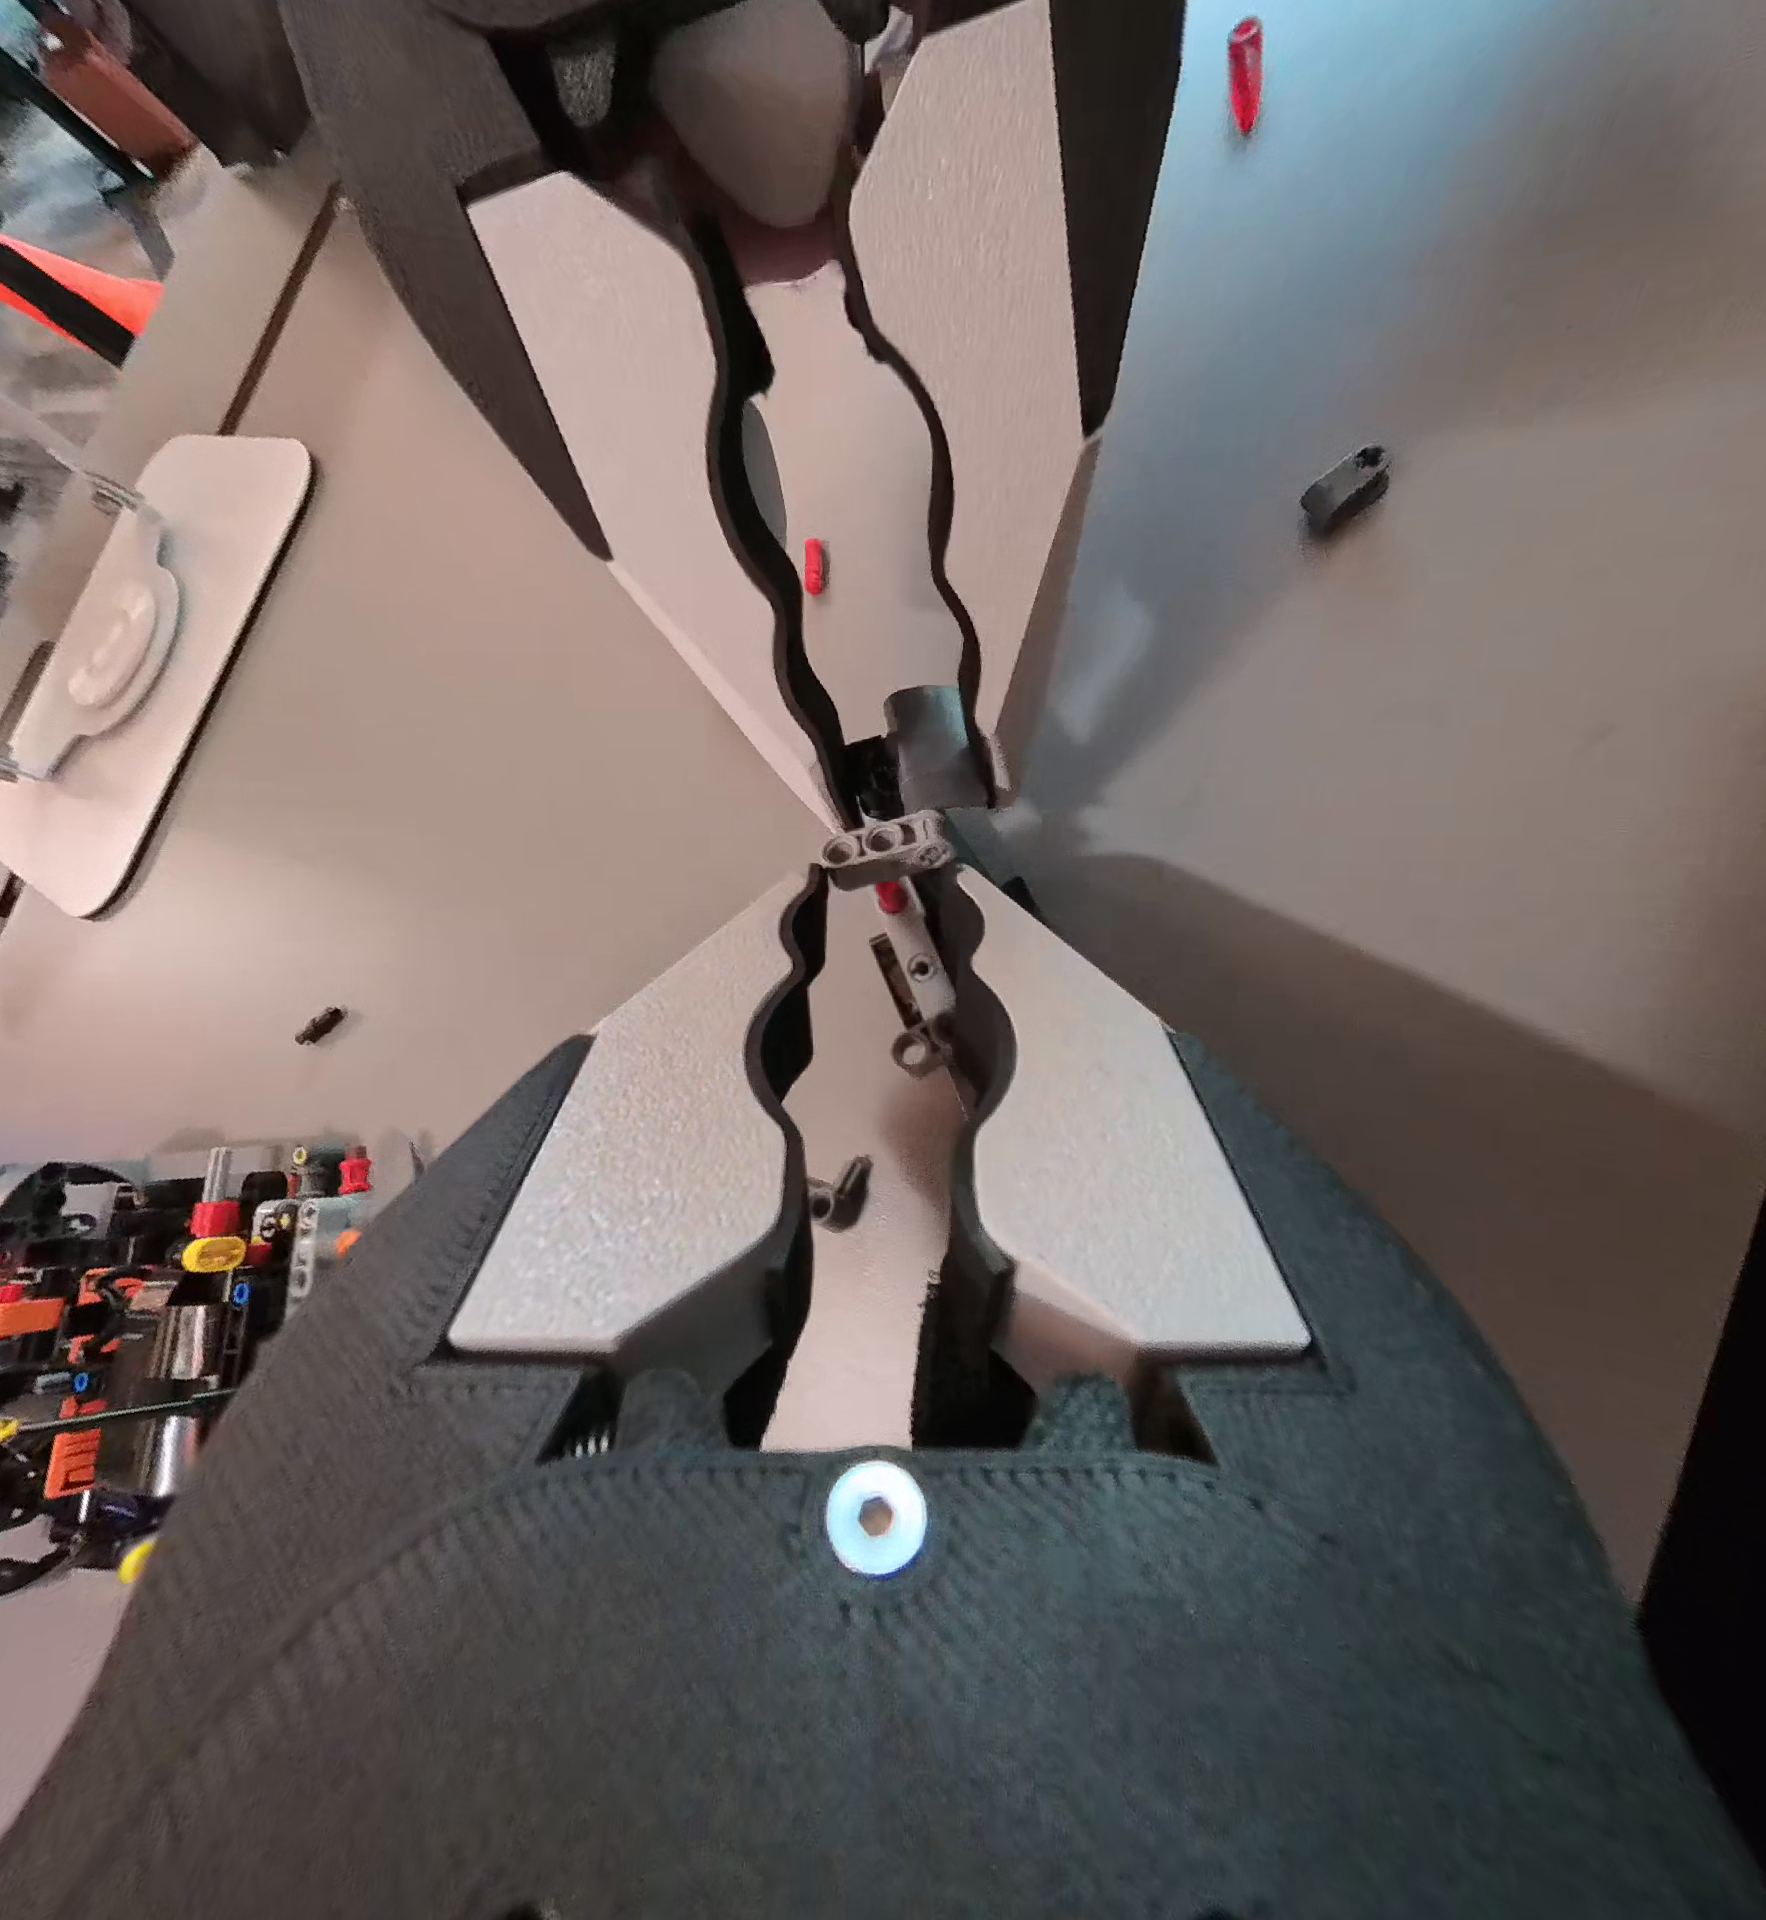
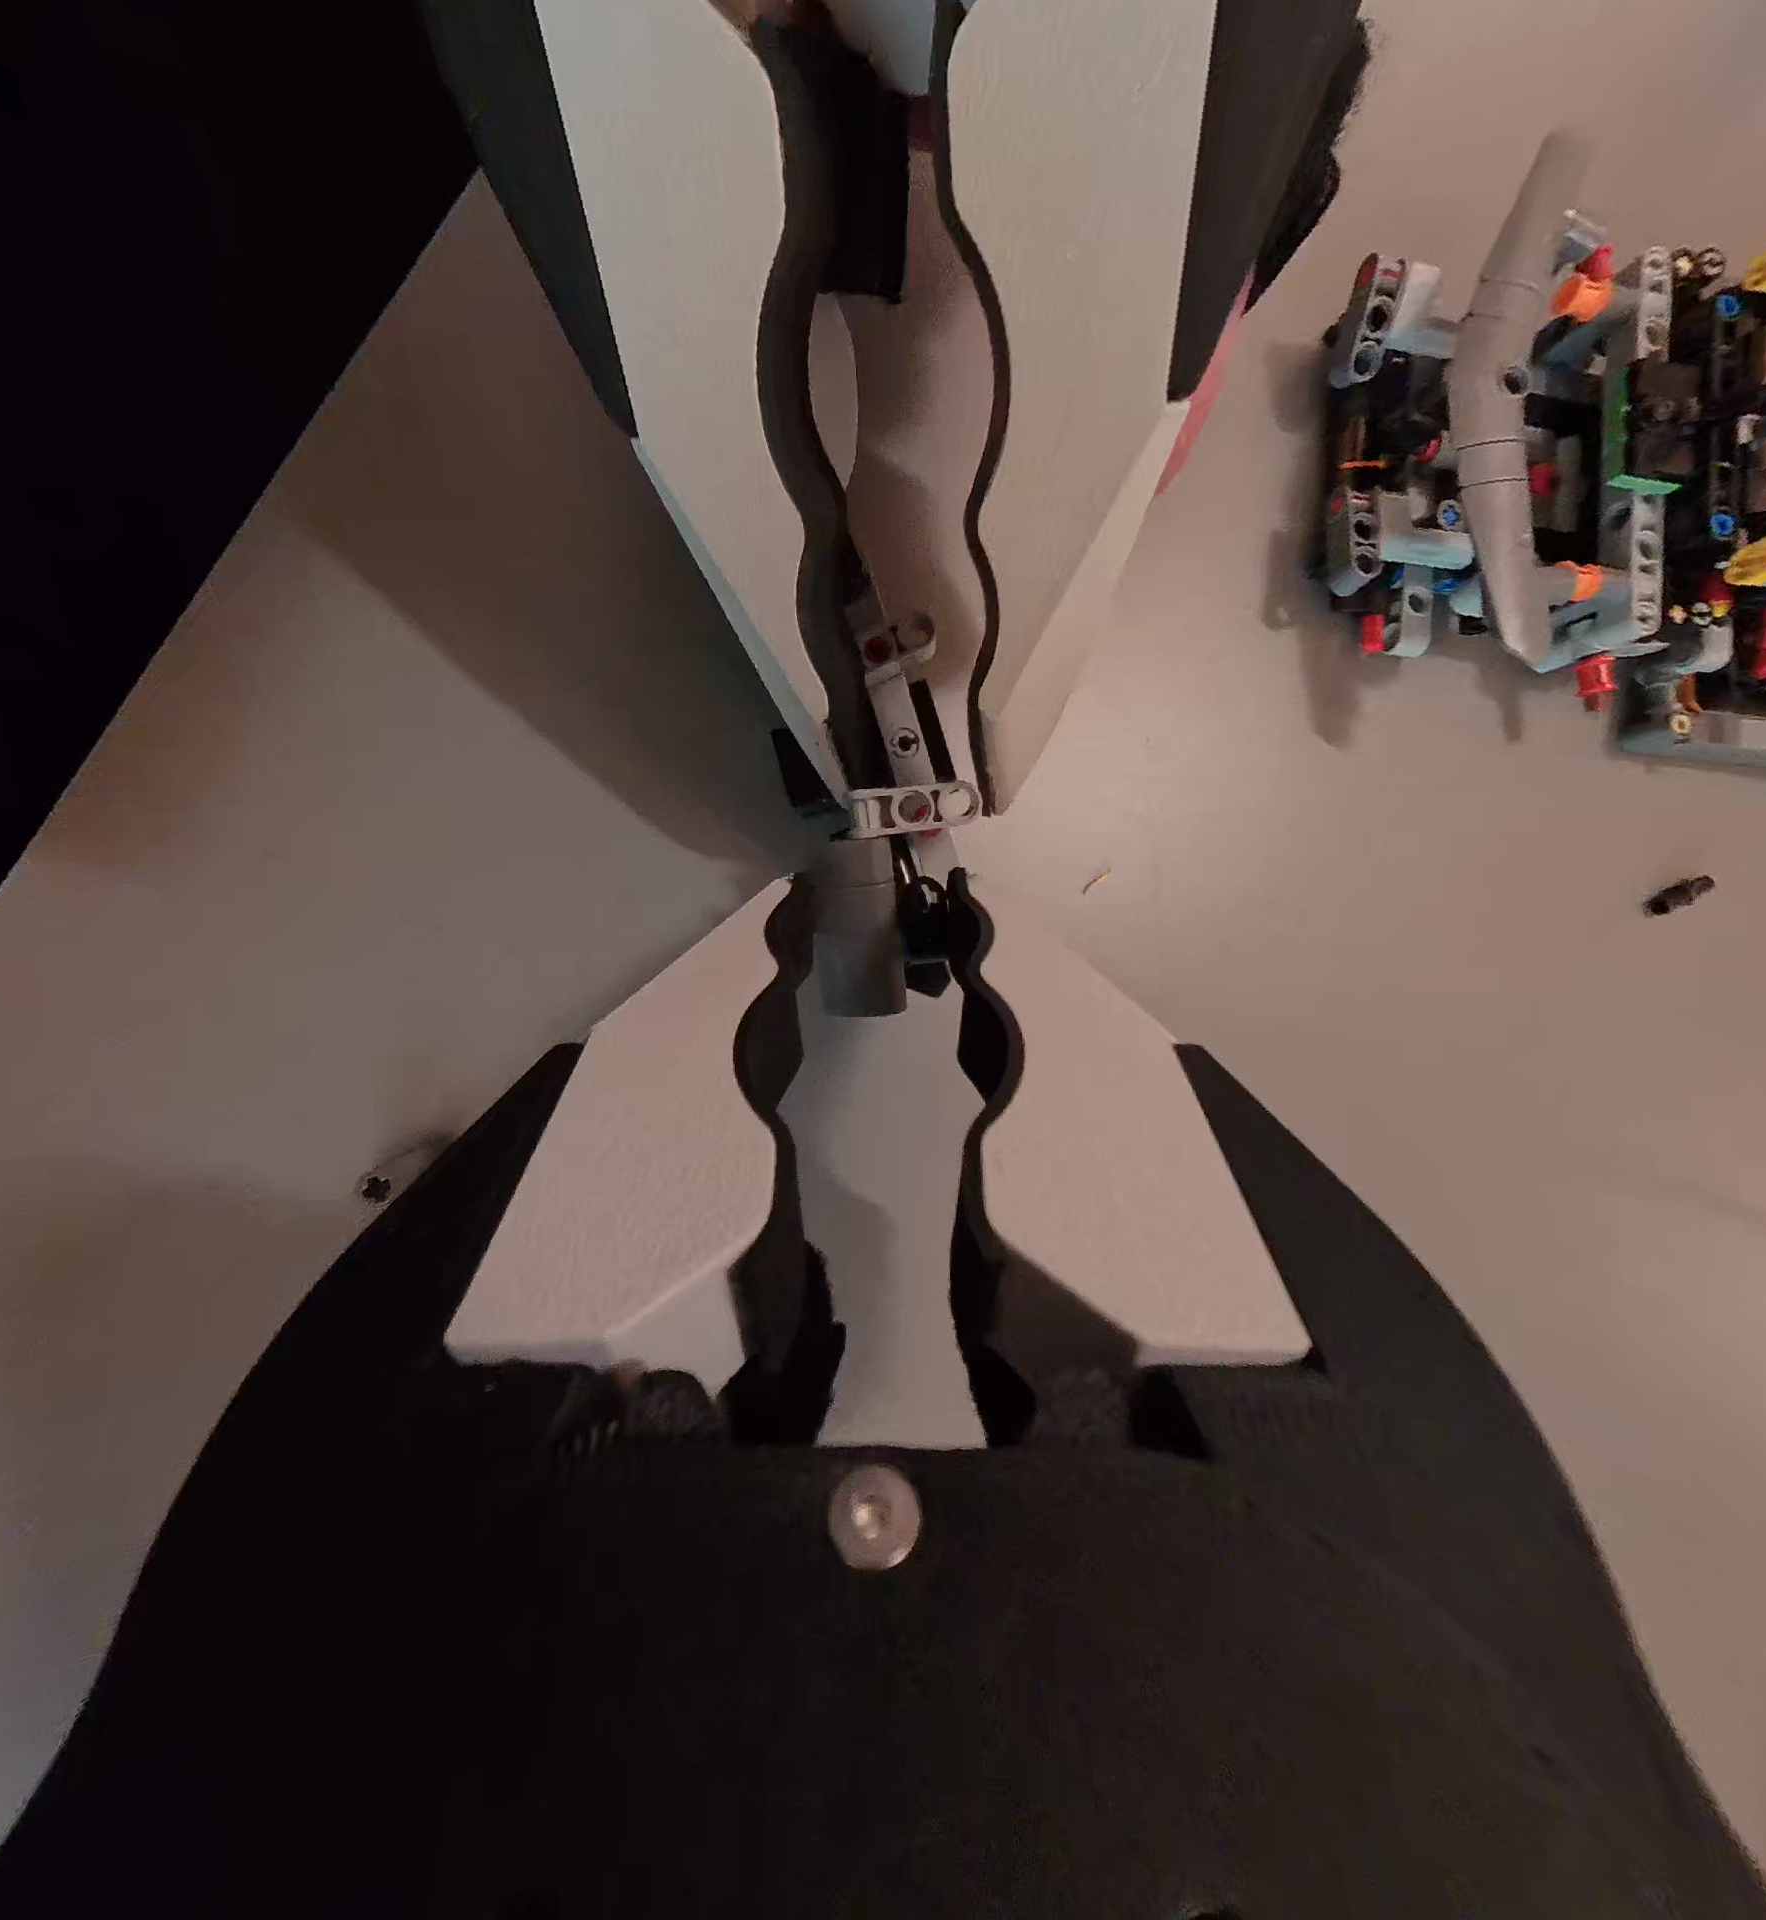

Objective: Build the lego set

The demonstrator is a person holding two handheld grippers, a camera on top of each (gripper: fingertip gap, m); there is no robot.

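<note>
At frame centre, both grippers, left gripper point(image 1: 889, 883) and right gripper point(image 2: 884, 883), clamp one small grey lego sub-assembly point(image 1: 889, 847): light, rigid, probably pops apart; grip beams, not pins.

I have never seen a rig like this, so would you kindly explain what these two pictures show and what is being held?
Each picture comes from a camera on a hand-held two-finger gripper, looking along its fingers. In the left wrist view, the left gripper fills the bottom and the right gripper reaches in from the top; the right wrist view mirrors this. Both are shut, tip to tip, on one small grey lego sub-assembly with holed beams. On the pale beige table lie a large multicoloured part-built lego model, loose small black lego connectors and small red lego pieces.
</note>
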